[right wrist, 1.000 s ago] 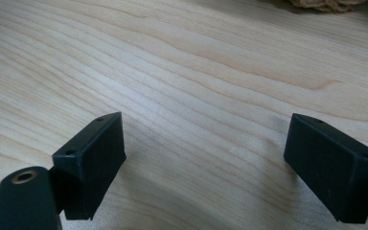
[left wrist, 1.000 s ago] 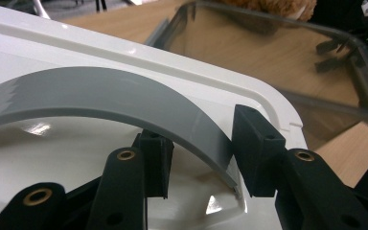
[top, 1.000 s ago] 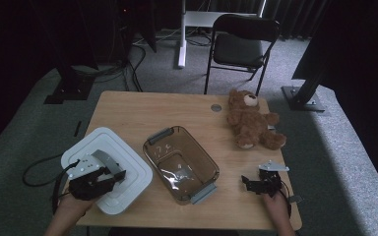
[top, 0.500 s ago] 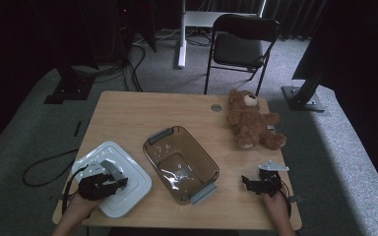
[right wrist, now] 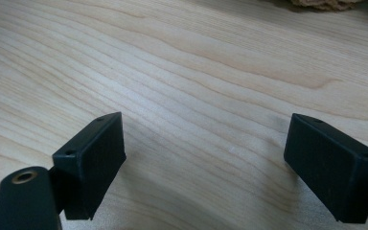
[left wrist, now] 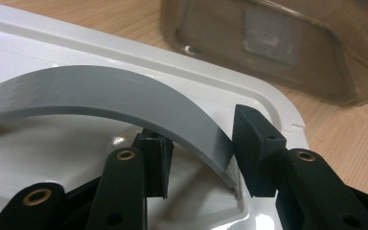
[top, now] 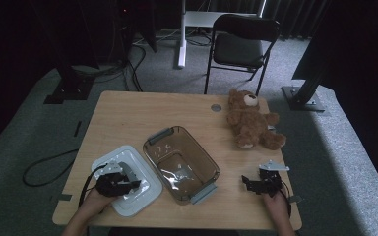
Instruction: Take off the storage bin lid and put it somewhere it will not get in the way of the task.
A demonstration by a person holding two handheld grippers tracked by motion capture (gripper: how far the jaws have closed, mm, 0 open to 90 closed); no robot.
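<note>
White plastic marks the thing in hand: seen from the high view, a lid [top: 127,183] with a grey arched handle lies flat at the near left of the wooden table [top: 142,115], just beside the clear brownish container [top: 181,163] it seems to belong to, with the left gripper [top: 120,184] set over its middle. A teddy bear [top: 251,120] lies well apart at the far right, and the right gripper [top: 256,183] rests low near the table's right front edge, beyond the container's grey end clip. In the left gripper view the grey handle [left wrist: 115,100] arcs across the glossy lid [left wrist: 249,93]; one jaw sits under the arch and the other outside it, so the strap runs between the pads, and the outer pad appears to press its end where it meets the lid, a clenched hold on the handle as far as I can judge. The lid looks light, stiff and slick, so its broad flat face would slip in the pads; the handle is the sensible place to take it, near the middle of the arch so the lid hangs level rather than tipping. In the right gripper view the right gripper [right wrist: 203,158] stands released, jaws wide apart over bare wood grain with nothing between them.
</note>
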